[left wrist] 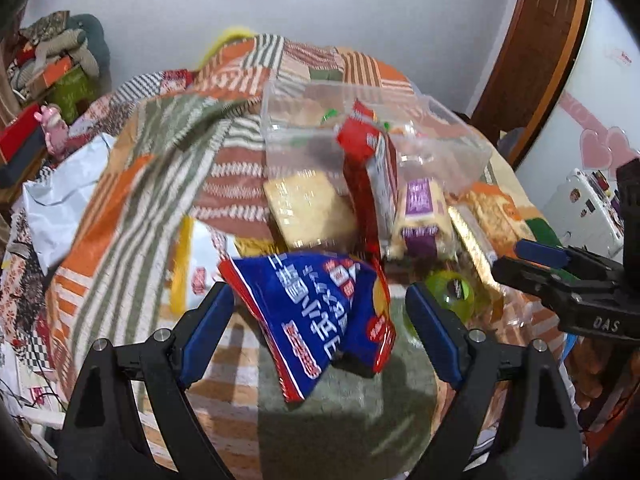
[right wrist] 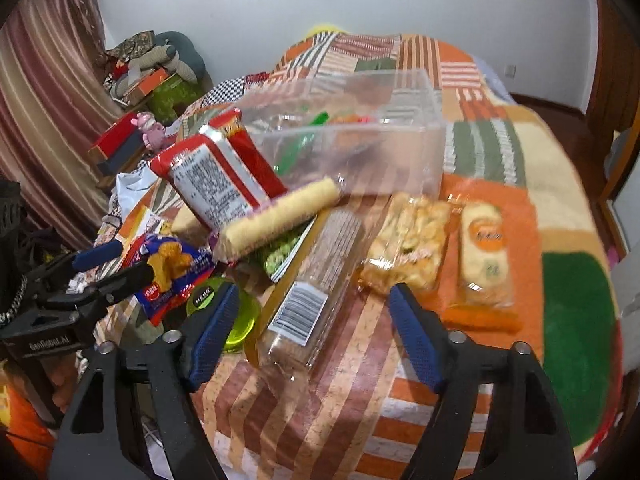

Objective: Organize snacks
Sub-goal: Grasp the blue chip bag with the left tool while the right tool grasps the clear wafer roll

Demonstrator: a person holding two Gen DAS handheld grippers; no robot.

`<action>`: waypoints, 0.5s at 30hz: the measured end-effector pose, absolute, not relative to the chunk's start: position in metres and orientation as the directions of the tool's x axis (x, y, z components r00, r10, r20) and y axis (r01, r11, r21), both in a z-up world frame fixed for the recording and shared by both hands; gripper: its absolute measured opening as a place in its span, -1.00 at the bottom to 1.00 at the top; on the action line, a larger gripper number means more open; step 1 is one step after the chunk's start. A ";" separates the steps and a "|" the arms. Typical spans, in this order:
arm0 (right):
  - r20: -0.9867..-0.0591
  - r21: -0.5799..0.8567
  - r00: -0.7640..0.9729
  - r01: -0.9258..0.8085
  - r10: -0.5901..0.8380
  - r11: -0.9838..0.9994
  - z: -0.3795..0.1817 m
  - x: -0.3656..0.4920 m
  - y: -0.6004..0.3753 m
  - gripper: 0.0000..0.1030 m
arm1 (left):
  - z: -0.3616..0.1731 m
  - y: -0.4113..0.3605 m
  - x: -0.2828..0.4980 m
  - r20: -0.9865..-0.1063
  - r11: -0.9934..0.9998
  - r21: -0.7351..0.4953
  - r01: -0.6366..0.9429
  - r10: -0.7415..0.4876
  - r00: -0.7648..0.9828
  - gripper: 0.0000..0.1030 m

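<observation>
Snack packs lie on a patchwork bedspread (left wrist: 132, 208) beside a clear plastic bin (left wrist: 304, 116). My left gripper (left wrist: 320, 300) is open, with a blue and red snack bag (left wrist: 316, 312) lying between its fingers. A red pack (left wrist: 370, 176) leans at the bin, also in the right wrist view (right wrist: 224, 176). My right gripper (right wrist: 314, 300) is open and empty over a clear-wrapped cracker sleeve (right wrist: 316, 280). The bin (right wrist: 360, 148) holds a few green and orange items. The left gripper shows in the right wrist view (right wrist: 116, 264), with the blue bag (right wrist: 172, 272).
A yellow wafer roll (right wrist: 276, 216), a biscuit pack (right wrist: 408, 240), an orange-label pack (right wrist: 484, 256) and a green round lid (right wrist: 236, 316) lie near the right gripper. Boxes and a pink toy (right wrist: 152, 132) stand left of the bed. A wooden door (left wrist: 536, 52) is at the right.
</observation>
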State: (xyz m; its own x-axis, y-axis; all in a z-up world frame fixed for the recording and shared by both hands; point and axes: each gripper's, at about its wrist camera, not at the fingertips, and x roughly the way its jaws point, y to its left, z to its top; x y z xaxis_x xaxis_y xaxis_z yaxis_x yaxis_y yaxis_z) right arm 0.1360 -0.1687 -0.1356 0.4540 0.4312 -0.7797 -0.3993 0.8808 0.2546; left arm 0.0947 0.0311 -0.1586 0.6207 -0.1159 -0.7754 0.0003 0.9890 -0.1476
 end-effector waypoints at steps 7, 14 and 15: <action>-0.796 0.292 0.399 -0.405 0.455 0.866 -0.150 0.138 -0.162 -0.02 | -0.181 0.036 0.100 -0.800 0.982 -0.185 -0.025 -0.136 0.584 0.71; -0.808 0.284 0.388 -0.402 0.443 0.870 -0.154 0.147 -0.155 -0.02 | -0.188 0.034 0.108 -0.797 0.976 -0.215 -0.034 -0.156 0.583 0.71; -0.809 0.284 0.389 -0.399 0.442 0.872 -0.154 0.149 -0.155 -0.02 | -0.190 0.033 0.109 -0.798 0.977 -0.212 -0.037 -0.151 0.584 0.71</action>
